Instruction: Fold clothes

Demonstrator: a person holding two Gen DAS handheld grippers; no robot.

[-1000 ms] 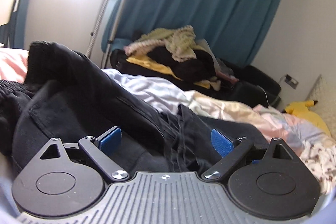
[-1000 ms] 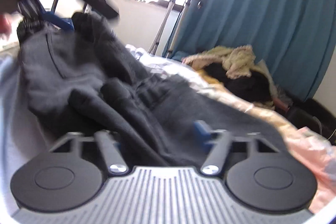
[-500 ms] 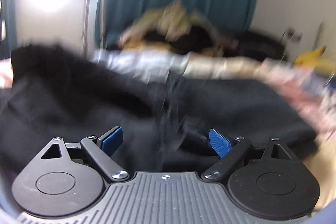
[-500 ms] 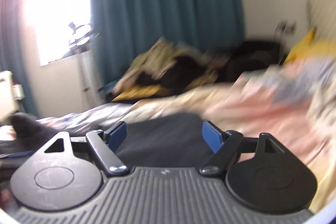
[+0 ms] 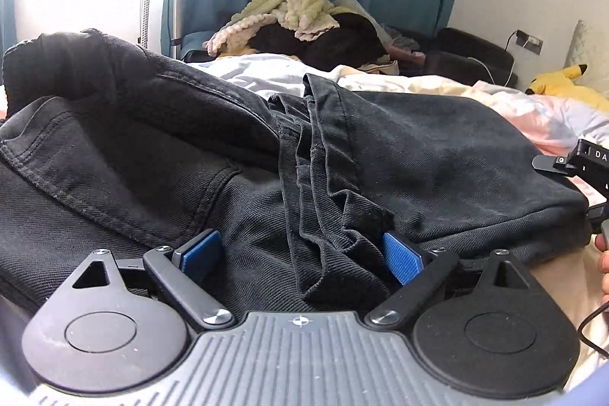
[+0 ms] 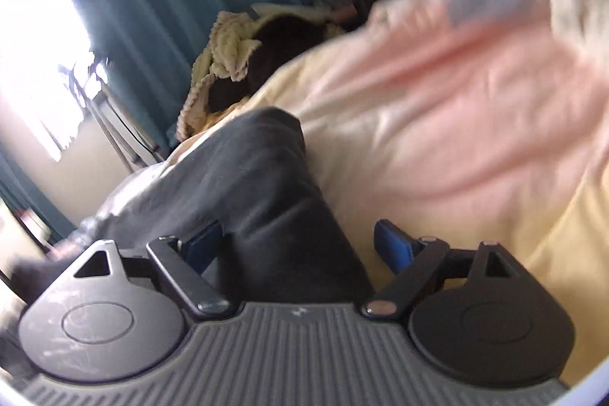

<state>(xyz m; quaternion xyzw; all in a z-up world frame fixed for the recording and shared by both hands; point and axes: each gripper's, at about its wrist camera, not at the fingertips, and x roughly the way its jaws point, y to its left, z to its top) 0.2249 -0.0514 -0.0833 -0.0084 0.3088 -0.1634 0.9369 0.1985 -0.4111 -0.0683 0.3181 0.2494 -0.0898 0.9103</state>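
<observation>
My left gripper (image 5: 302,257) stood spread over the black jeans (image 5: 266,155), which filled the frame's middle. My right gripper (image 6: 300,242), jaws just widening, straddled a jeans leg unpinched.

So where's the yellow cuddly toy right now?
In the left wrist view the yellow plush toy lies at the far right on the bed's pink bedding, below the wall socket and beyond the black jeans.

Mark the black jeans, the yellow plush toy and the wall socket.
black jeans (image 5: 437,155), left wrist view, flat upper panel.
yellow plush toy (image 5: 555,84), left wrist view, its body.
wall socket (image 5: 530,42), left wrist view, faceplate.
</observation>
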